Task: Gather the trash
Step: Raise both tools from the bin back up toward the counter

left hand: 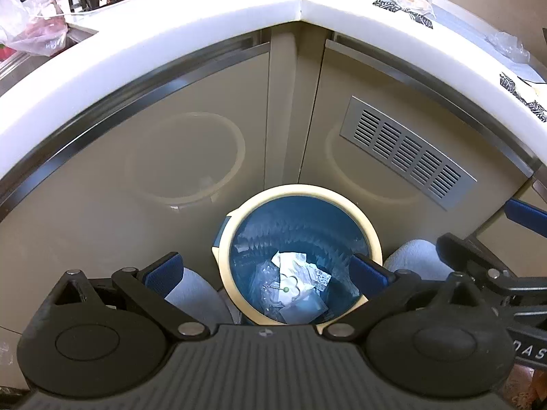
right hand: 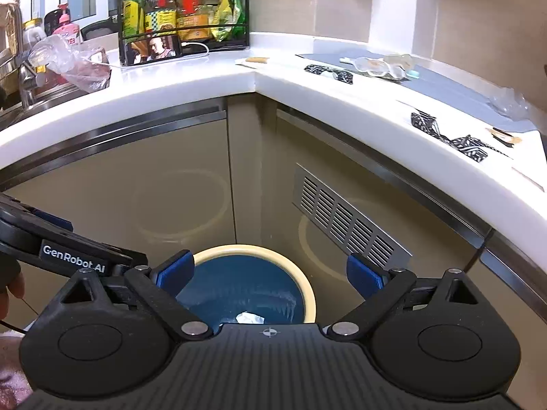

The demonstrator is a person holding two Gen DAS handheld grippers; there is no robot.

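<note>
Above bin [left hand: 371, 235] rim, L gripper [left hand: 268, 270] & R gripper [right hand: 270, 270] both spread wide, empty; cabinet corner close behind

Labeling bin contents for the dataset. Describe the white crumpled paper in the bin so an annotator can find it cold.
Start at the inside corner of the white countertop; on the floor below it stands a round bin with a cream rim and a blue liner. At the bottom lies the crumpled white paper. Unlike the clear plastic wrappers around it, it is opaque and bright white.
</note>
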